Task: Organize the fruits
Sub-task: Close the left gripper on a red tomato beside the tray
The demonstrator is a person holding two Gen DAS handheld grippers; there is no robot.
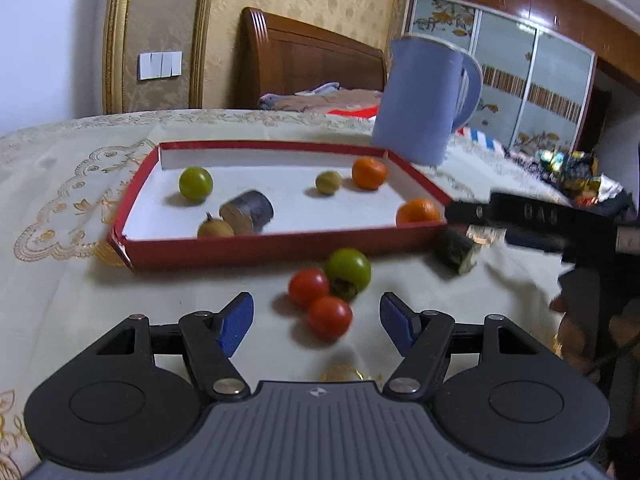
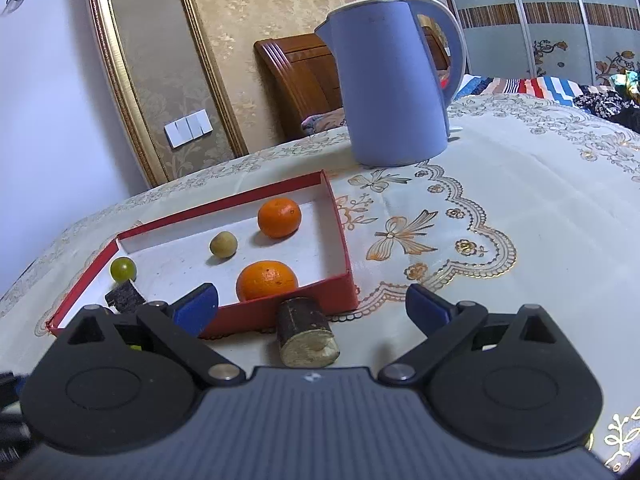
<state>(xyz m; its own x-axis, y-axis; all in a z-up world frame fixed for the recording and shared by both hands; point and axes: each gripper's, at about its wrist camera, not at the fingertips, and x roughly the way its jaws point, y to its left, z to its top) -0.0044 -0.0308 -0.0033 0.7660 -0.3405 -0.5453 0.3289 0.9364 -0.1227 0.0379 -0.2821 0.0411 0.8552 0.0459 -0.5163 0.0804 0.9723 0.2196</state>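
Observation:
A red box (image 1: 276, 245) with a white floor holds two oranges (image 1: 369, 173), a green fruit (image 1: 195, 184), two small tan fruits (image 1: 328, 182) and a dark cut cane piece (image 1: 249, 213). In front of the box lie two red tomatoes (image 1: 329, 317) and a green tomato (image 1: 349, 269). My left gripper (image 1: 316, 320) is open, its jaws either side of the nearer tomato. My right gripper (image 2: 312, 307) is open around a dark cane piece (image 2: 306, 332) lying against the box's (image 2: 280, 312) front wall. That cane piece (image 1: 458, 250) also shows in the left wrist view, below the right gripper's finger (image 1: 520, 216).
A blue electric kettle (image 1: 424, 100) (image 2: 394, 84) stands behind the box's right corner. The table has an embroidered cream cloth (image 2: 520, 208). A wooden headboard (image 1: 308, 60) and wall lie behind; a dark cloth pile (image 1: 572, 176) sits far right.

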